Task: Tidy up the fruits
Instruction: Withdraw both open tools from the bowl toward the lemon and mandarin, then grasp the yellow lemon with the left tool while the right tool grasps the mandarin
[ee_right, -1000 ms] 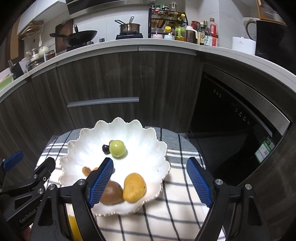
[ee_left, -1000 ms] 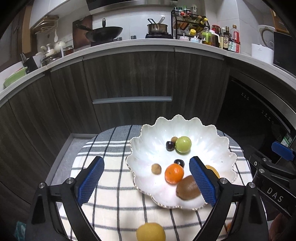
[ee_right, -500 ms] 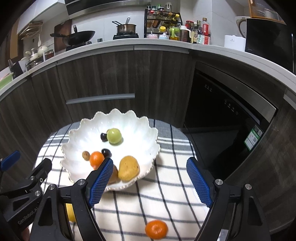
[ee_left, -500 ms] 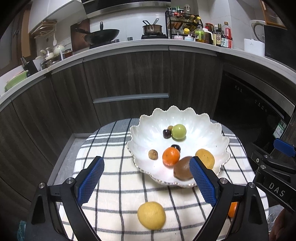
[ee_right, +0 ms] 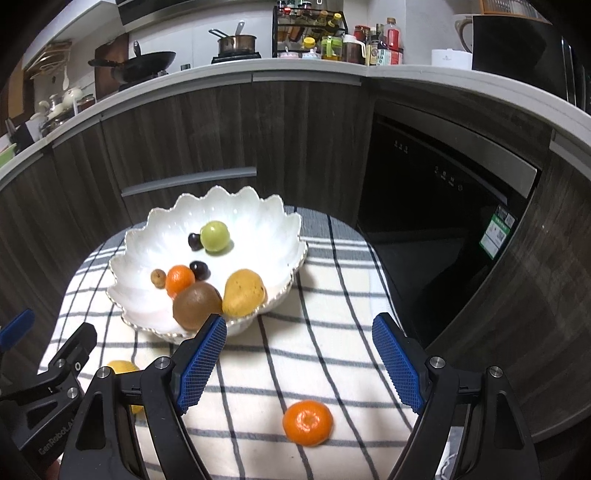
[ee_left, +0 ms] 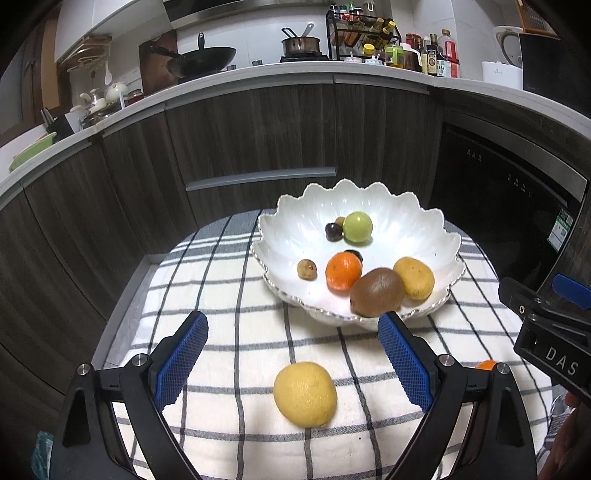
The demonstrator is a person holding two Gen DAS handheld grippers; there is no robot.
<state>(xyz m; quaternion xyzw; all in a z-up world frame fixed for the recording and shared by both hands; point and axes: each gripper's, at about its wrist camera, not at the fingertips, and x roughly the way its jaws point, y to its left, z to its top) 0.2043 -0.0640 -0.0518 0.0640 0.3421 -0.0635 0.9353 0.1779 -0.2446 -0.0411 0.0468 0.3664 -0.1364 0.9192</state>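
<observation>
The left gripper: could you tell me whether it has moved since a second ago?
Yes. The left gripper has pulled back from the white bowl, which now sits clear beyond its fingertips, bringing the lemon between them.

Cabinets: dark wood-grain fronts (ee_left: 240, 140) are seen curving under a pale countertop (ee_left: 295, 72).
Drawer handle: a grey bar (ee_left: 260, 178) is set across one front.
Appliance: a black built-in unit (ee_right: 436, 192) is fitted at the right.
Countertop items: a wok (ee_left: 207, 59), a saucepan (ee_left: 301, 44) and a bottle rack (ee_left: 364, 35) are placed there.
Wall: white.
</observation>
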